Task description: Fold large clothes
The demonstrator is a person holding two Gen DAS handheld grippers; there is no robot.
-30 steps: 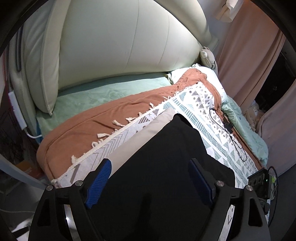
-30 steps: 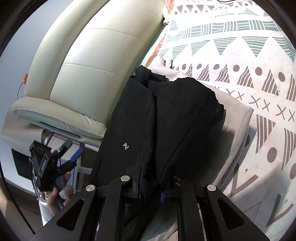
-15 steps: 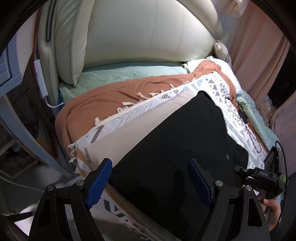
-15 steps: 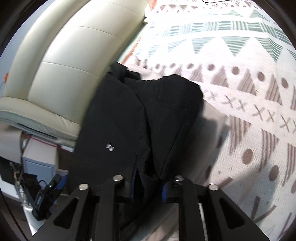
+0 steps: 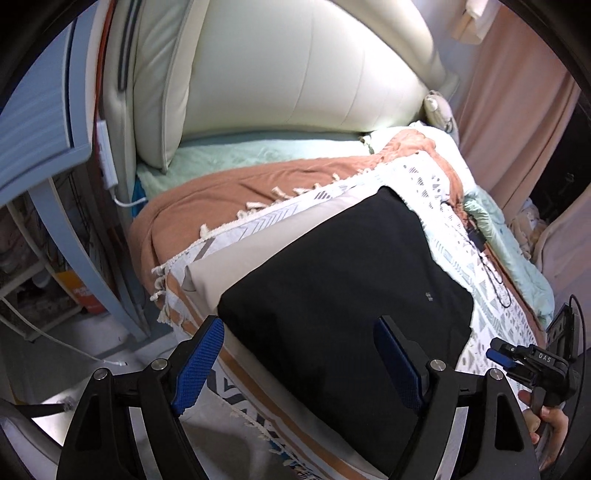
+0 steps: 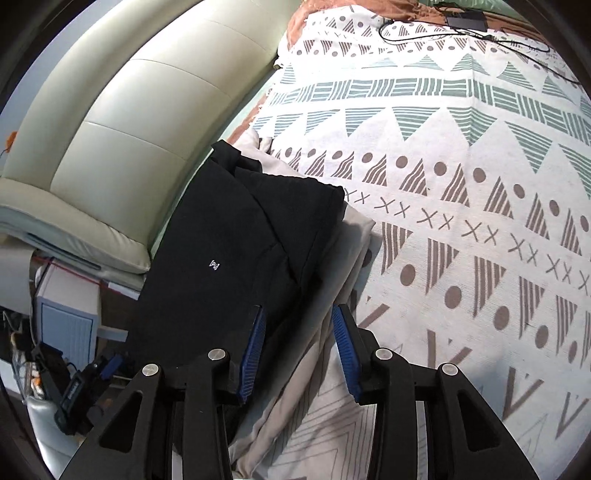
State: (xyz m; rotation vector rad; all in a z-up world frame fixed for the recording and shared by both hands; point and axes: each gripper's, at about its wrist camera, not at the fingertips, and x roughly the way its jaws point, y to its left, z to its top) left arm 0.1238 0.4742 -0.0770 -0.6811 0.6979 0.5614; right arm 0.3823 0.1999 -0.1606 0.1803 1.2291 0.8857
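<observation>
A folded black garment (image 5: 343,295) lies on a folded beige garment (image 5: 258,240) at the near edge of the bed; both also show in the right wrist view, the black one (image 6: 236,251) on the beige one (image 6: 343,258). My left gripper (image 5: 295,362) is open and empty, just above the black garment's near edge. My right gripper (image 6: 297,350) is open, its jaws apart over the edge of the stack, holding nothing. The right gripper also shows in the left wrist view (image 5: 532,362) at the lower right.
A white patterned blanket (image 6: 461,184) covers the bed over a rust-coloured throw (image 5: 221,199). A cream padded headboard (image 5: 295,74) stands behind. A black cable and adapter (image 6: 461,22) lie on the far blanket. A white-blue bedside cabinet (image 6: 66,317) stands beside the bed.
My right gripper has opened and let go of the black garment, which now lies flat on the stack. My left gripper has drawn back from the bed, still open.
</observation>
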